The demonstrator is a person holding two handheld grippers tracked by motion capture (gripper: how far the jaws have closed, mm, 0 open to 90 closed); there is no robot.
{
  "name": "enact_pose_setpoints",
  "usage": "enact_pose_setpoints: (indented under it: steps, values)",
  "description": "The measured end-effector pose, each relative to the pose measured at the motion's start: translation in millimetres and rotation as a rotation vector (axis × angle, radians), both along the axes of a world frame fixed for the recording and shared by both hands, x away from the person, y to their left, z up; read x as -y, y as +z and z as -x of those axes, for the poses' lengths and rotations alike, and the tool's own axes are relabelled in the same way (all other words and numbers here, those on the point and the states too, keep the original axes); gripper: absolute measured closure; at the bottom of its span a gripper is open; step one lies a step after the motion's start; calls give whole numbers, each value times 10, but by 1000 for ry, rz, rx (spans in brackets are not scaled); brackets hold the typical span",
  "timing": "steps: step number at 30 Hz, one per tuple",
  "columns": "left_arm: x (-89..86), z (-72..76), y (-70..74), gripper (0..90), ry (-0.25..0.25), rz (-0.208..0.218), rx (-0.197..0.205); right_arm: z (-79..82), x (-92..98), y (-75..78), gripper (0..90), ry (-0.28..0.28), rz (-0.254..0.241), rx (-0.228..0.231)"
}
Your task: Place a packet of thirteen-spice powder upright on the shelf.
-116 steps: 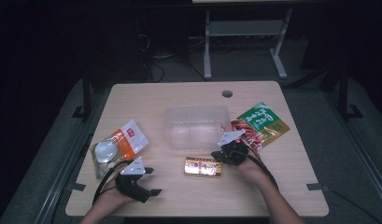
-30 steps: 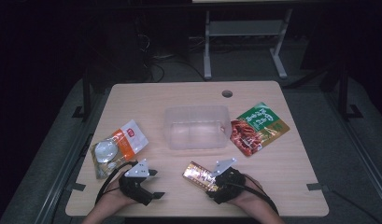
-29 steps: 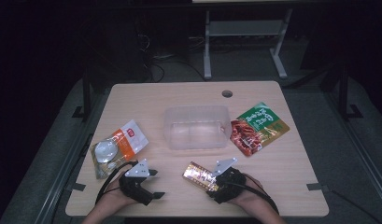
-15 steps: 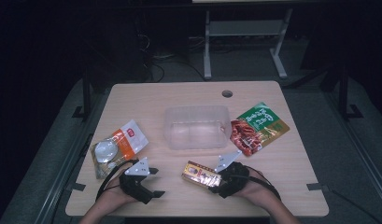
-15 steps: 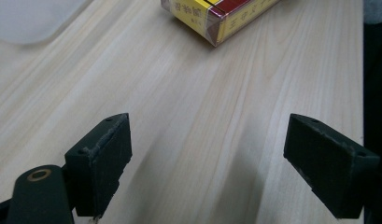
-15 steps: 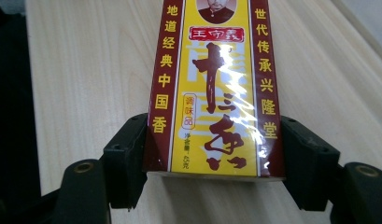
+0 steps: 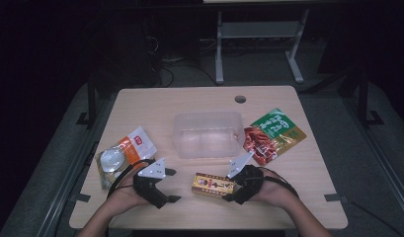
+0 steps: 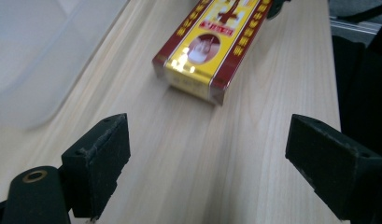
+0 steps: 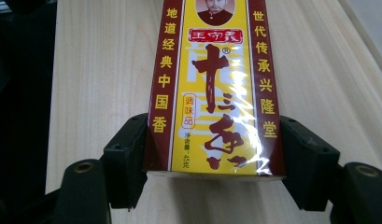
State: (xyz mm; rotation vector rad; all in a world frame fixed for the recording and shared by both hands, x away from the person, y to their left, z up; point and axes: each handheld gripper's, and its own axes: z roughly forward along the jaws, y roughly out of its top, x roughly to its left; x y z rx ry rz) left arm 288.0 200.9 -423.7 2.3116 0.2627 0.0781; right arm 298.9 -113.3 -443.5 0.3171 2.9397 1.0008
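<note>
**Right gripper clamps a yellow spice box at the desk's near edge**

Here, seen from above, a pale wooden desk (image 7: pixel 199 103) stands in a dark room, with a person's forearms coming in over its near edge. Toward the left edge lies an orange-and-white packet (image 7: pixel 124 154) with a clear round window. Just right of it, close to the near-left corner, the left gripper (image 7: pixel 170 185) is held in the person's left hand; its two black jaws stand wide apart with nothing between them, and they point toward the box. In the left gripper view, bare wood lies between the pads, and the box sits ahead of them, apart from both.

At the middle of the desk stands an empty clear plastic tub (image 7: pixel 207 133). Nearer the near edge, roughly central, lies the yellow and dark red box (image 7: pixel 213 184), long side flat on the wood. The right gripper (image 7: pixel 234 190) grips the box's right end. In the right gripper view, both black pads press against the box's long red sides.

Toward the right edge, beside the tub, lies a green and red snack bag (image 7: pixel 273 136). A small round cable hole (image 7: pixel 240 98) sits near the far edge.
</note>
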Motion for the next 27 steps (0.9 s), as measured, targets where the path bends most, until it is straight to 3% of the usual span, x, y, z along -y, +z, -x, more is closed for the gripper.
enact_pose_setpoints:
  steps: [4, 8, 15, 18, 20, 22, 27]
  values:
    - [79, -67, 58, 132, -40, -2, 1, -32, -6, 43, 320, 26, -25, 2]
    - [156, -112, 101, 129, -74, -3, 10, -60, -49, 93, 321, 49, -18, 10]
    - [253, -177, 150, 124, -104, -1, 14, -127, -117, 158, 321, 94, -27, 15]
    - [299, -195, 159, 120, -119, -25, 33, -148, -154, 191, 320, 112, -47, 23]
    - [311, -212, 162, 119, -123, -15, 24, -165, -185, 204, 321, 130, -65, 10]
    - [318, -215, 153, 120, -121, -8, 20, -170, -236, 227, 321, 145, -49, 22]
    - [330, -194, 115, 127, -144, -20, 18, -176, -316, 259, 321, 178, -74, 29]
